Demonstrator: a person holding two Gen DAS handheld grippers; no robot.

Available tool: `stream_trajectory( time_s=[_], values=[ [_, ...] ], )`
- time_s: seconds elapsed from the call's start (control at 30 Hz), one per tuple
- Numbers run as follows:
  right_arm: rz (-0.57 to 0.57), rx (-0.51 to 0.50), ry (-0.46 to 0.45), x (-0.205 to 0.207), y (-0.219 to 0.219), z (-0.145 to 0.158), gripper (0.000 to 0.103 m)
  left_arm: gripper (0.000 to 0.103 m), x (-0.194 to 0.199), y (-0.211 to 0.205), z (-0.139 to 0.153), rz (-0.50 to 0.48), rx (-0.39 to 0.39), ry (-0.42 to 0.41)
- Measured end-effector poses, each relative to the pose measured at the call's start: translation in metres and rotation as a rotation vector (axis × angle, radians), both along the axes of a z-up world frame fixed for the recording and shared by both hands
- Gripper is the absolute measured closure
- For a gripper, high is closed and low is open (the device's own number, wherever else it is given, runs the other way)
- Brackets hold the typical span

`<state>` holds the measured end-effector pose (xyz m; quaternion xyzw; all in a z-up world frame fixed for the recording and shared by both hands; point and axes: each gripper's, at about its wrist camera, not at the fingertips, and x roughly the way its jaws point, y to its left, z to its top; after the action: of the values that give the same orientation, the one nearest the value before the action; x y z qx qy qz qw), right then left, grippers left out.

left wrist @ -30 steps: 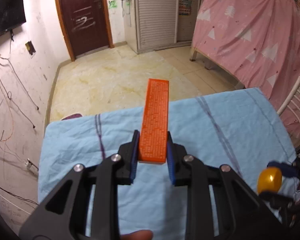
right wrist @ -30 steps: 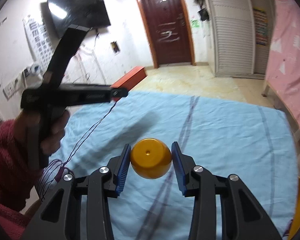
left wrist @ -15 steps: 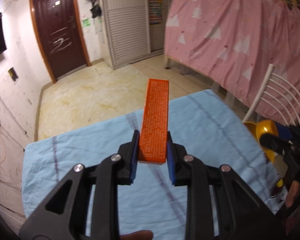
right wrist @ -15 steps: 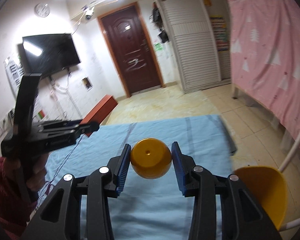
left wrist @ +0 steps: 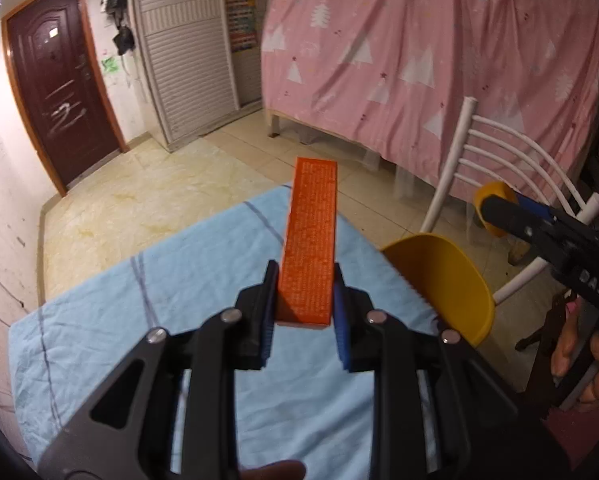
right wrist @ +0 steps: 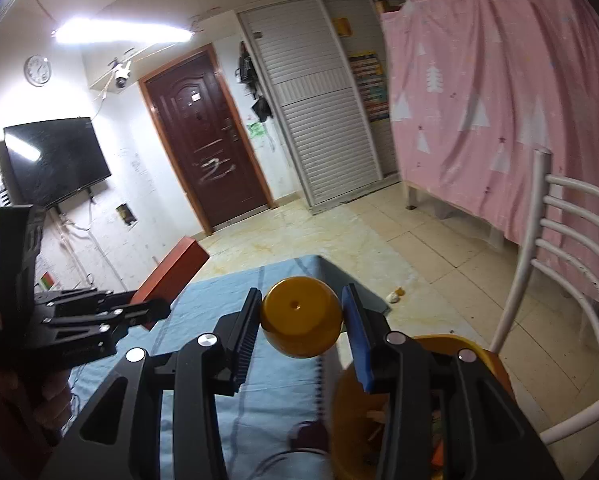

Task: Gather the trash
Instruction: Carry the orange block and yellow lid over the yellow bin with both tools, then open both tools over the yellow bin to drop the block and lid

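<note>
My left gripper (left wrist: 304, 304) is shut on a long orange box (left wrist: 310, 236) and holds it above the right edge of the blue-clothed table (left wrist: 159, 304). My right gripper (right wrist: 301, 320) is shut on a yellow ball (right wrist: 301, 316) and holds it above the table's right edge, near a yellow bin (right wrist: 351, 412). The bin also shows in the left wrist view (left wrist: 443, 280), beside the table, with the right gripper (left wrist: 495, 204) above and beyond it. The left gripper with the orange box (right wrist: 171, 272) shows at the left of the right wrist view.
A white metal chair (left wrist: 511, 184) stands just behind the bin, also in the right wrist view (right wrist: 559, 264). A pink curtain (left wrist: 419, 60) hangs behind it. A small scrap (right wrist: 395, 296) lies on the tiled floor. A dark door (right wrist: 207, 152) is at the back.
Both grippers have swung to the right with their loads, from over the middle of the table to its right edge. The yellow bin and the chair have come into view.
</note>
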<state>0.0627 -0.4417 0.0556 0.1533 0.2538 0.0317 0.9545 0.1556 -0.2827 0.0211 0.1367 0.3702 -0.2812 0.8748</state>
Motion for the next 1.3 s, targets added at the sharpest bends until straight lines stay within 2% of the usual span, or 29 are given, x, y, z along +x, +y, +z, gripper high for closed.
stream_trajectory(
  time_s=[0.37, 0.43, 0.47, 0.5, 0.63, 0.7, 0.87, 1.07, 1.13, 1.2, 1.3],
  values=[
    [-0.152, 0.051, 0.036, 0.003, -0.059, -0.036, 0.067, 0.080, -0.023, -0.075, -0.016, -0.121, -0.004, 0.071],
    [-0.171, 0.079, 0.046, 0.001, -0.070, -0.043, 0.055, 0.080, -0.025, -0.089, -0.019, -0.143, -0.008, 0.087],
    [-0.184, 0.094, 0.042, -0.002, -0.076, -0.045, 0.042, 0.080, -0.026, -0.097, -0.022, -0.148, -0.007, 0.096],
    [-0.206, 0.106, 0.033, -0.006, -0.081, -0.047, 0.035, 0.080, -0.027, -0.103, -0.025, -0.155, -0.003, 0.100],
    [-0.220, 0.121, 0.017, -0.012, -0.088, -0.045, 0.034, 0.079, -0.030, -0.119, -0.034, -0.174, 0.007, 0.118],
    [-0.218, 0.125, 0.017, -0.013, -0.087, -0.047, 0.034, 0.071, -0.030, -0.118, -0.036, -0.170, 0.006, 0.120],
    [-0.187, 0.133, 0.013, -0.012, -0.076, -0.043, 0.031, 0.060, -0.025, -0.097, -0.036, -0.132, -0.017, 0.122],
    [-0.145, 0.094, 0.010, -0.001, -0.043, -0.032, 0.028, 0.059, -0.014, -0.059, -0.030, -0.059, -0.062, 0.112],
    [-0.127, 0.077, 0.014, 0.004, -0.029, -0.030, 0.026, 0.054, -0.011, -0.044, -0.028, -0.034, -0.077, 0.105],
    [-0.109, 0.061, 0.020, 0.010, -0.018, -0.029, 0.024, 0.044, -0.009, -0.025, -0.026, 0.001, -0.094, 0.088],
    [-0.067, 0.046, 0.028, 0.021, 0.005, -0.027, 0.022, 0.035, -0.006, 0.004, -0.024, 0.061, -0.117, 0.060]
  ],
)
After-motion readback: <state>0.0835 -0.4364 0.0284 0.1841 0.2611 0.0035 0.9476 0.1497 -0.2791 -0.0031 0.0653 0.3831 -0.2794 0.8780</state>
